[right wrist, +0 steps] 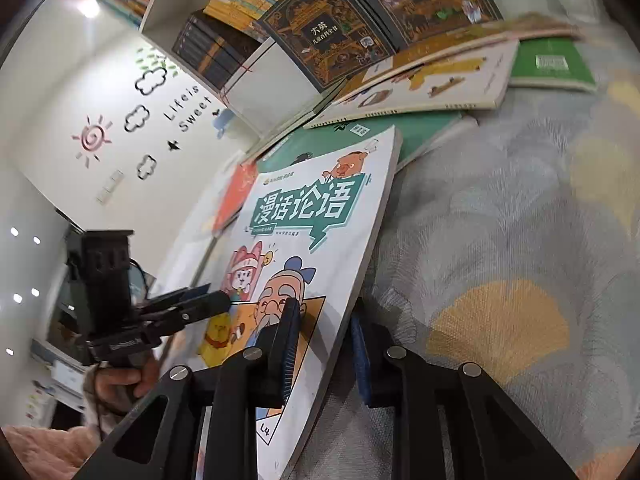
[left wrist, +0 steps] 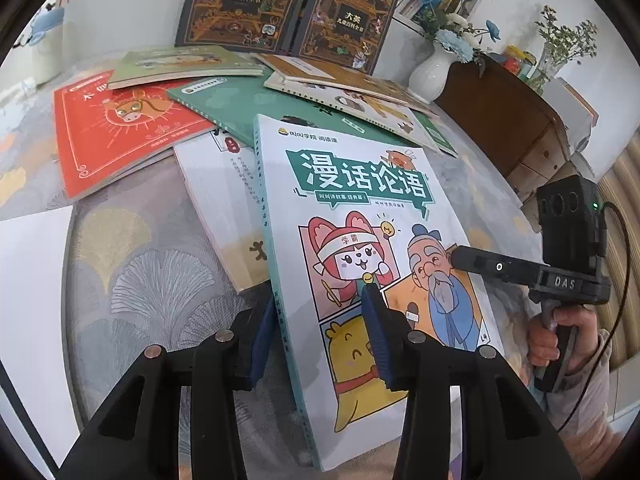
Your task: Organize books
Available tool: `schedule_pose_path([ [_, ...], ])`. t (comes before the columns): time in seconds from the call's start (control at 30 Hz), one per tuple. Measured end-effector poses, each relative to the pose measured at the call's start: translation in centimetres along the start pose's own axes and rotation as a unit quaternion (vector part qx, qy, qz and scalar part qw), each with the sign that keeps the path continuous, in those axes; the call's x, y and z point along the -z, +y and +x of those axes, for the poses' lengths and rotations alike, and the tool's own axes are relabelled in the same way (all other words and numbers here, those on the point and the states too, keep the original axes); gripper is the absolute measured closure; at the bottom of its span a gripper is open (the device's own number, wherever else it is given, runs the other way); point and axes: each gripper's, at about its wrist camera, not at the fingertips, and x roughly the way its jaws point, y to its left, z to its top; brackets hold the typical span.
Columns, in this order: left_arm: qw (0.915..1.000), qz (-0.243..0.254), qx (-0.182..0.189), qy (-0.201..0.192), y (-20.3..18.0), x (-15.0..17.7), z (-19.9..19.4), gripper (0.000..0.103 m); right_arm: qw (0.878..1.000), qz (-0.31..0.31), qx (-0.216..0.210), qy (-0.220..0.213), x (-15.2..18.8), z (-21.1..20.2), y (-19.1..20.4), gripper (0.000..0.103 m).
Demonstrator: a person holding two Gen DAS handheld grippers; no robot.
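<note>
At centre of both views: the white comic book with the green title banner, lifted at a tilt over the scattered books.
Left gripper: clamped on the book's spine edge near the bottom corner, one blue pad on the cover, the other under it.
Right gripper: clamped on the opposite long edge, one pad on the cover over the old man's beard, the other beneath.
Where the pile lies: toward 12 o'clock on the leaf-patterned bench cloth, with a red book at 10 o'clock, a green book behind, and two dark encyclopedias leaning upright at the back.
Step in hand, as I judge it: carrying this book to a tidy stack.
How to do it well: keep both grips level so the thin cover does not bend; move both hands together, no twisting.
Risk: the white book just beneath may catch on the lower corner.
Setting down: lower flat, release one side first.
</note>
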Motion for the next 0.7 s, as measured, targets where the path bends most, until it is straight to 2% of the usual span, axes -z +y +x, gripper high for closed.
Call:
schedule_pose_path([
  [0.13, 0.9997, -0.023, 0.0, 0.009, 0.1, -0.3, -0.4, 0.066, 0.998, -0.036, 0.052, -0.01, 0.1, -0.2, 2.2, 0.078],
  [0.2, 0.9998, -0.021, 0.002, 0.005, -0.2, -0.4, -0.9, 0.066, 0.997, -0.05, 0.062, -0.019, 0.3, -0.7, 3.3, 0.078],
  [0.43, 0.9997, -0.013, 0.017, -0.012, -1.0, -0.8, -3.0, 0.066, 0.994, -0.074, 0.071, -0.031, 0.2, -2.1, 6.0, 0.078],
  [0.7, 0.9978, -0.025, 0.04, -0.046, -0.2, -1.7, -6.5, 0.066, 0.992, -0.097, 0.066, -0.048, -0.6, -2.8, 9.6, 0.077],
])
